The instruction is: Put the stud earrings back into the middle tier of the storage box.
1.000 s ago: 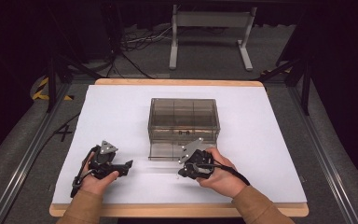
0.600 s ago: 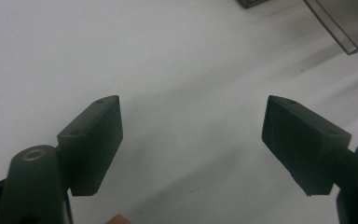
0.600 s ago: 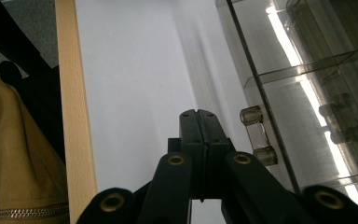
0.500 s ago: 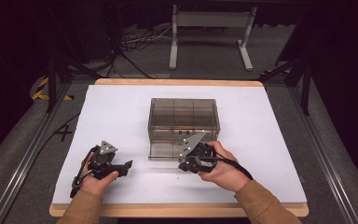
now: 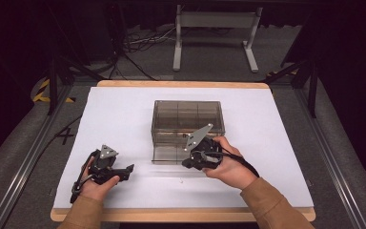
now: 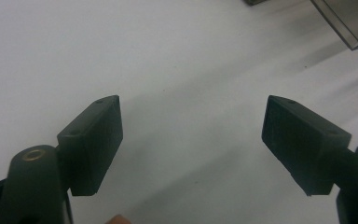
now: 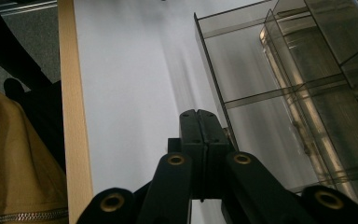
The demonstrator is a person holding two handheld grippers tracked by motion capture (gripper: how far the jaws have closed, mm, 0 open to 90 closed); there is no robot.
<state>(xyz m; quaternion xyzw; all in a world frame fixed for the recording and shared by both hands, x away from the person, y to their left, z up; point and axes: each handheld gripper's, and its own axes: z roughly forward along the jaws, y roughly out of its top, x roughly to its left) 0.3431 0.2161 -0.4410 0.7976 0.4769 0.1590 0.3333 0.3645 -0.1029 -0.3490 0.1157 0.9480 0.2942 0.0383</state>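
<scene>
Dark studio floor, cables and a grey metal stand (image 5: 214, 28) behind; white tabletop (image 5: 124, 114) with a wooden edge in front, bare but for one container.

Smoky clear plastic drawer organizer (image 5: 187, 119) at the middle of the tabletop, split by thin walls into compartments. Lower drawer (image 5: 171, 153) pulled partway out toward the person, probably for access. Seemingly empty front compartments in the right gripper view; something pale and long farther back, too blurred behind the tinted walls to name.

Right gripper (image 5: 195, 160) tilted up at the drawer's front right corner, jaws pressed together with nothing between them, tips just beside the drawer's front wall (image 7: 209, 74); likely placed to nudge or hook that wall.

Left gripper (image 5: 124, 171) parked low on the tabletop, well left of the organizer, jaws wide apart over bare white, apparently waiting.
</scene>
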